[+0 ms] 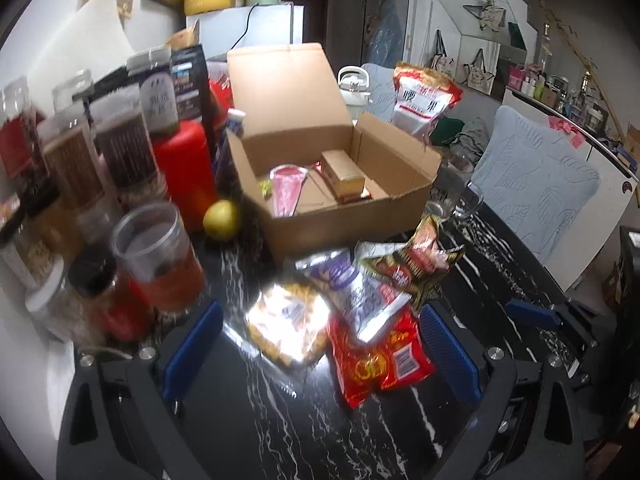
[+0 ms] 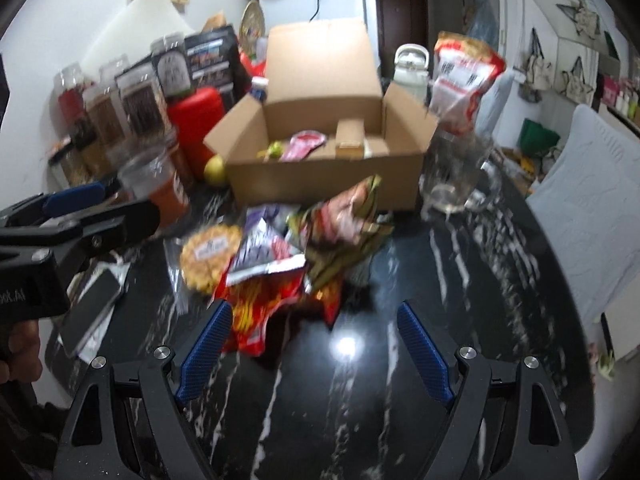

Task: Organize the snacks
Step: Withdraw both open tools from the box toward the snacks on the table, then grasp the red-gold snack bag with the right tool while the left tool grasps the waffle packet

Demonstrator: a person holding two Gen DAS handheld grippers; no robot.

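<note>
A heap of snack packets lies on the black marble table (image 1: pixel 320 420): a red packet (image 1: pixel 380 356), a yellow cracker packet (image 1: pixel 288 324), a purple-white packet (image 1: pixel 356 292) and a dark green-red packet (image 1: pixel 416 264). Behind the heap stands an open cardboard box (image 1: pixel 340 216) holding a pink packet (image 1: pixel 286 188) and a small gold box (image 1: pixel 344 172). My left gripper (image 1: pixel 322 310) is open just above the near edge of the heap. My right gripper (image 2: pixel 314 312) is open too, with the red packet (image 2: pixel 264 304) by its left finger. Neither holds anything.
Jars, a red canister (image 1: pixel 184 168), a cup of amber drink (image 1: pixel 160 260) and a yellow fruit (image 1: pixel 220 220) crowd the left. A glass jug (image 2: pixel 456 172) and a big red-white bag (image 2: pixel 460 76) stand right of the box. A phone (image 2: pixel 92 304) lies near left.
</note>
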